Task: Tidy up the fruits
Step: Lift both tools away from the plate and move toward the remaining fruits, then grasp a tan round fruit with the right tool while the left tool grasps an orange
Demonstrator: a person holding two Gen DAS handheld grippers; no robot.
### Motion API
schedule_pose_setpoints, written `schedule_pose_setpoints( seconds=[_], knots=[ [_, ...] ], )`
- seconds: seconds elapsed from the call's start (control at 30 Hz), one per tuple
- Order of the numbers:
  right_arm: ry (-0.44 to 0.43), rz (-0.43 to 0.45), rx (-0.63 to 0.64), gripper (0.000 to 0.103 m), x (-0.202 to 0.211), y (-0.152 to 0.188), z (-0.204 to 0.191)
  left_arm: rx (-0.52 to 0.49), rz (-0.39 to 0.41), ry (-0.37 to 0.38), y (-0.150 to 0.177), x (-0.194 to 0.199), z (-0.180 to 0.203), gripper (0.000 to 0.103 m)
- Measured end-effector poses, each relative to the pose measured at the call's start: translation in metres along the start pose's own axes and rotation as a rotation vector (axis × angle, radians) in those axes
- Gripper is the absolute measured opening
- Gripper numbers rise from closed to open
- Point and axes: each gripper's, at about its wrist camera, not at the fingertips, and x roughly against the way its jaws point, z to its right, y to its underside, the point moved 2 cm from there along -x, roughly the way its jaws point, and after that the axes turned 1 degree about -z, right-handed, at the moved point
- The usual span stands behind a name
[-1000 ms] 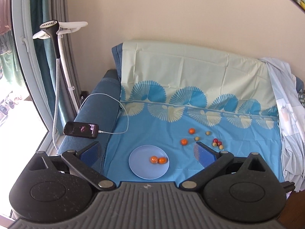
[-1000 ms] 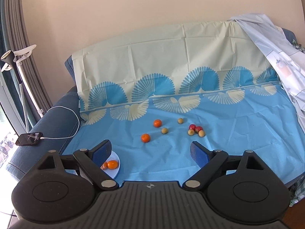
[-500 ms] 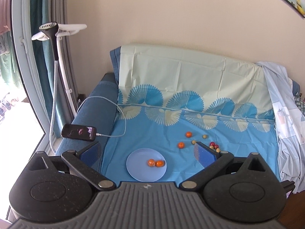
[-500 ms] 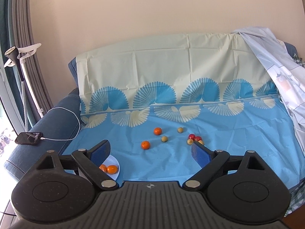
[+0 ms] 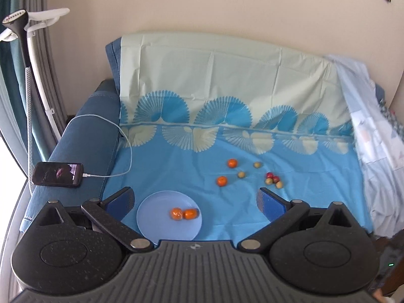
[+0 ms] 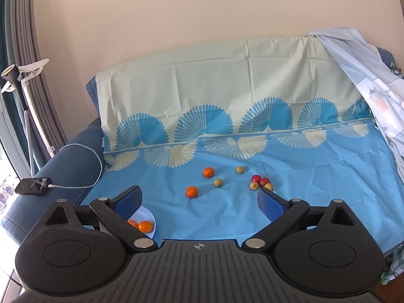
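So the left gripper has dropped lower and closer to the couch than a second ago, and the plate now sits right between its spread, empty jaws. Two oranges are already on that plate, touching each other. The right gripper has barely moved, but its jaws are opening wider, with nothing between them, just the blue sheet. Two more oranges are loose on the sheet ahead of it, well apart from the plate, plus some small greenish fruits and a couple of red ones clustered near its right finger. My guess is it's lining up the near orange next, so the sorting looks about half done for oranges.
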Motion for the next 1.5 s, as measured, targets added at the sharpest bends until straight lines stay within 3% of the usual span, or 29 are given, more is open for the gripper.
schedule_pose_setpoints(
  seconds=[0.1, 0.2, 0.37, 0.53, 0.7, 0.93, 1.13, 1.23, 1.33, 1.37, 1.4, 1.43, 1.47, 1.5],
  knots=[
    [0.023, -0.007, 0.003, 0.098, -0.019, 0.001, 0.004, 0.068, -0.089, 0.063, 0.001, -0.054, -0.005, 0.103],
    [0.029, -0.012, 0.006, 0.098, -0.039, 0.0, 0.011, 0.138, -0.178, 0.059, 0.001, -0.111, -0.007, 0.103],
    [0.067, -0.053, -0.004, 0.098, -0.087, 0.004, 0.034, 0.1, -0.177, -0.078, 0.004, -0.192, 0.003, 0.103],
    [0.146, -0.067, 0.002, 0.098, -0.153, 0.01, 0.07, 0.018, -0.261, -0.122, 0.001, -0.283, 0.034, 0.103],
    [0.236, -0.114, 0.019, 0.098, -0.24, 0.019, 0.113, -0.013, -0.308, -0.095, 0.002, -0.385, 0.07, 0.103],
    [0.227, -0.235, 0.02, 0.098, -0.344, 0.039, 0.16, -0.052, -0.364, -0.105, 0.015, -0.506, 0.094, 0.103],
    [0.268, -0.279, 0.01, 0.102, -0.403, 0.056, 0.183, -0.111, -0.41, -0.127, 0.024, -0.57, 0.095, 0.103],
    [0.267, -0.211, 0.08, 0.102, -0.406, 0.063, 0.179, -0.03, -0.383, -0.075, 0.028, -0.571, 0.083, 0.103],
    [0.265, -0.196, 0.079, 0.101, -0.405, 0.063, 0.181, -0.028, -0.387, -0.099, 0.028, -0.568, 0.084, 0.103],
    [0.266, -0.197, 0.085, 0.097, -0.403, 0.062, 0.179, -0.026, -0.381, -0.112, 0.026, -0.564, 0.087, 0.094],
    [0.253, -0.195, 0.093, 0.077, -0.401, 0.061, 0.176, -0.021, -0.373, -0.084, 0.024, -0.558, 0.09, 0.069],
    [0.243, -0.189, 0.109, 0.041, -0.398, 0.06, 0.173, -0.018, -0.376, -0.056, 0.023, -0.551, 0.094, 0.054],
    [0.232, -0.196, 0.135, 0.03, -0.396, 0.058, 0.167, -0.023, -0.374, -0.061, 0.021, -0.545, 0.097, 0.04],
    [0.246, -0.208, 0.15, 0.027, -0.394, 0.057, 0.163, -0.023, -0.365, -0.056, 0.021, -0.539, 0.099, 0.04]
  ],
)
